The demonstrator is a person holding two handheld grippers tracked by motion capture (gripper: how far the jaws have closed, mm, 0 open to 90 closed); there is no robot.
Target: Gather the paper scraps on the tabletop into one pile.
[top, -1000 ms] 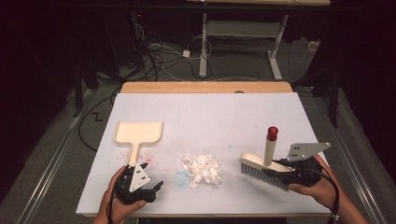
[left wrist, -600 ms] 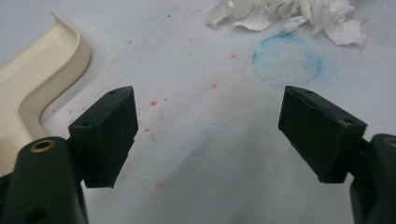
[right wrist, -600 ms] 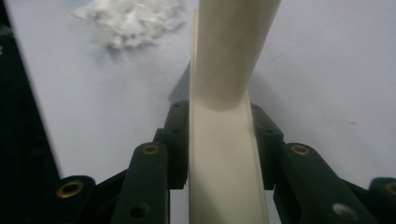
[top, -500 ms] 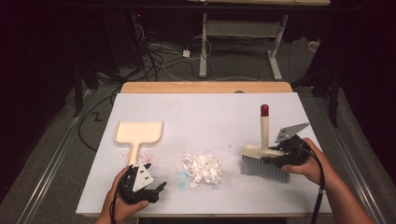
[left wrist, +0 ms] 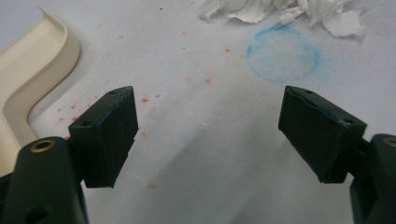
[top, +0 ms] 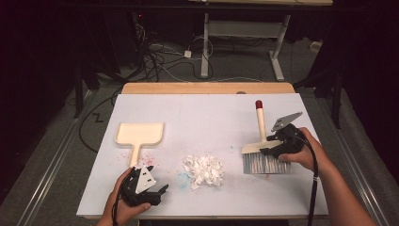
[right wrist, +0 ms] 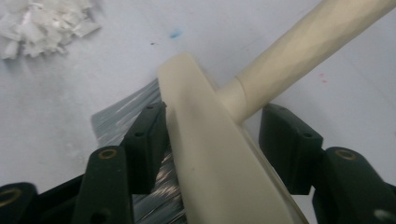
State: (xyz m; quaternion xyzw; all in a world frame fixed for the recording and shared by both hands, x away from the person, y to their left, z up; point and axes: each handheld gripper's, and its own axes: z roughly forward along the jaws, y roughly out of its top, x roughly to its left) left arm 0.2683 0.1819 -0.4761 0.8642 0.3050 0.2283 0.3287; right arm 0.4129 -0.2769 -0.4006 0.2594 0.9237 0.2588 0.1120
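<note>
A cream hand brush (top: 261,149) with grey bristles and a red-tipped handle lies on the white table at the right, handle pointing away from me. My right gripper (top: 274,145) straddles its head (right wrist: 205,140). The jaws have just been opening, and the right pad (right wrist: 289,140) stands clear of the head, so the right gripper (right wrist: 219,130) is open around the brush. A cream dustpan (top: 140,133) lies at the left, its edge (left wrist: 28,88) beside my left gripper (left wrist: 210,107), which is open and empty. The left gripper (top: 155,193) rests near the front edge.
A pile of white paper scraps (top: 203,170) lies mid-table between the two hands, its near edge (left wrist: 280,11) ahead of the left jaws. A faint blue ring (left wrist: 283,56) and red specks mark the tabletop (top: 211,117). Cables and desk legs lie on the floor behind.
The right hand carried the brush away from the front edge toward the table's middle right and laid its handle pointing away. Its jaws went from shut on the brush to open. The left hand stayed put.
</note>
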